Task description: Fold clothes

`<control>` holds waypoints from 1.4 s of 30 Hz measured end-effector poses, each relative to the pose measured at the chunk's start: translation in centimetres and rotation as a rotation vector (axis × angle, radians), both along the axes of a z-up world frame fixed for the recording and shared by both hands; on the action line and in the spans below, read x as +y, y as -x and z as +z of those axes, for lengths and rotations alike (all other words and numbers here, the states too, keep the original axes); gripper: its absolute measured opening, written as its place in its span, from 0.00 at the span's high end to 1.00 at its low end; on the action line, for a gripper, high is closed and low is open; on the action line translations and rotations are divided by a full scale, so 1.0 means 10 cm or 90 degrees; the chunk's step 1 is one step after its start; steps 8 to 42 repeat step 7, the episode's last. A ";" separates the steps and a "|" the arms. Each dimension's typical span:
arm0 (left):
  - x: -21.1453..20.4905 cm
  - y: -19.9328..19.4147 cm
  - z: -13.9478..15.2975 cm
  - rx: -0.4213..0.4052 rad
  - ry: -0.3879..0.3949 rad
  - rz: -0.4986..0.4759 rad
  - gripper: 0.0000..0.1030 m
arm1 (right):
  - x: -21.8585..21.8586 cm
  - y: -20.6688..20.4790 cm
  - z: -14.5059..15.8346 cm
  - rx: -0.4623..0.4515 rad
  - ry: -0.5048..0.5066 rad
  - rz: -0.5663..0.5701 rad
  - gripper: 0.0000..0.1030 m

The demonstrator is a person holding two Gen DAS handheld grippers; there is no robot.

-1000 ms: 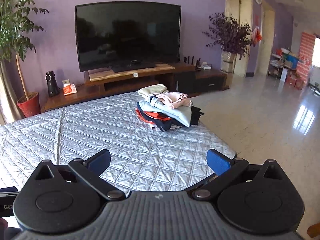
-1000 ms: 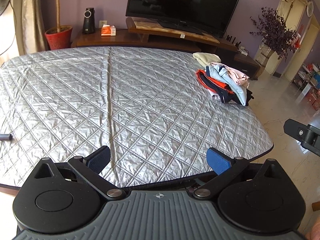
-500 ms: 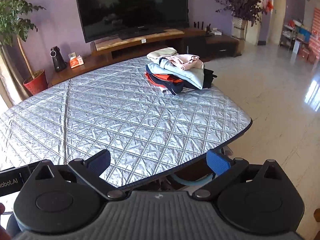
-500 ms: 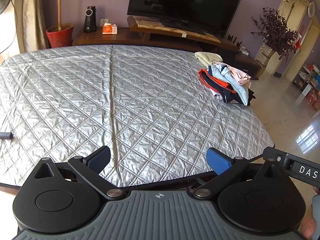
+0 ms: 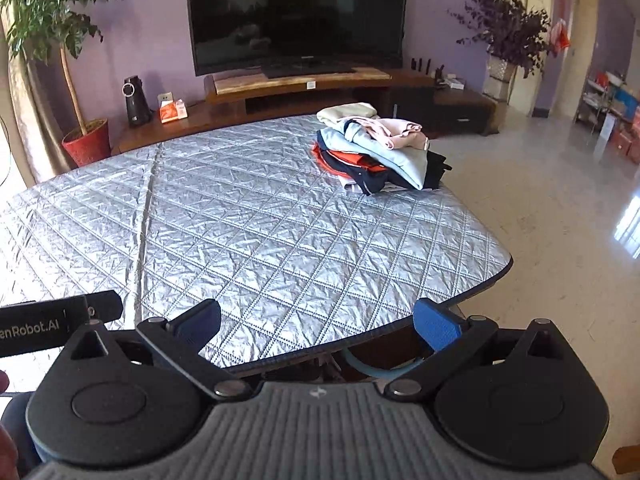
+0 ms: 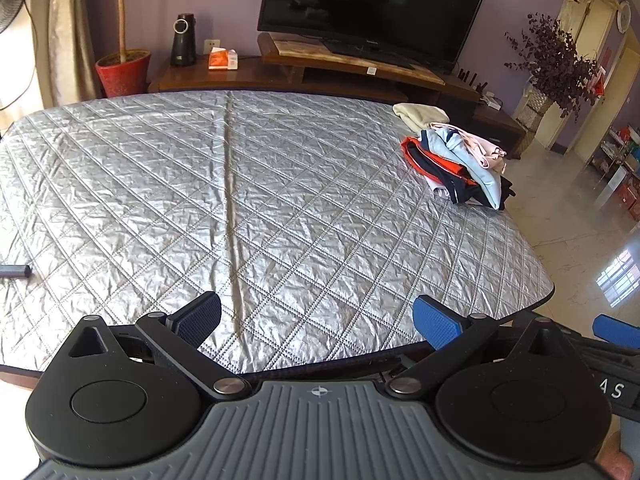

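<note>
Lower garments in the clothes pile [image 5: 376, 152] are mostly covered; desk [image 6: 120, 200] left edge cropped; television [image 5: 296, 12] top cropped.

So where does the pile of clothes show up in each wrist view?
Left wrist: pile of clothes sits right of centre in the upper half, on the far right part of the quilted silver cover.
Right wrist: pile of clothes lies at the right, near the cover's far right edge.
Shared landmark: the television behind it.

Left wrist: low at the quilted table's [image 5: 280, 216] near right corner, facing the television [image 5: 296, 12].
Right wrist: near edge, further left.
Shared: tabletop, television [image 6: 372, 8].
</note>
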State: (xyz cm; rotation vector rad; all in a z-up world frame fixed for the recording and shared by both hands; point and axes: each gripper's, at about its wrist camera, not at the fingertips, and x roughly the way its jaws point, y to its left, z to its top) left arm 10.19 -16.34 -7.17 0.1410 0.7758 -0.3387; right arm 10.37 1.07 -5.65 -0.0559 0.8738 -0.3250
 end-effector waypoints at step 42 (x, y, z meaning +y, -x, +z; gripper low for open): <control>0.09 -0.01 -0.03 0.020 0.034 0.023 0.01 | 0.08 -0.01 -0.03 0.006 0.007 0.008 0.01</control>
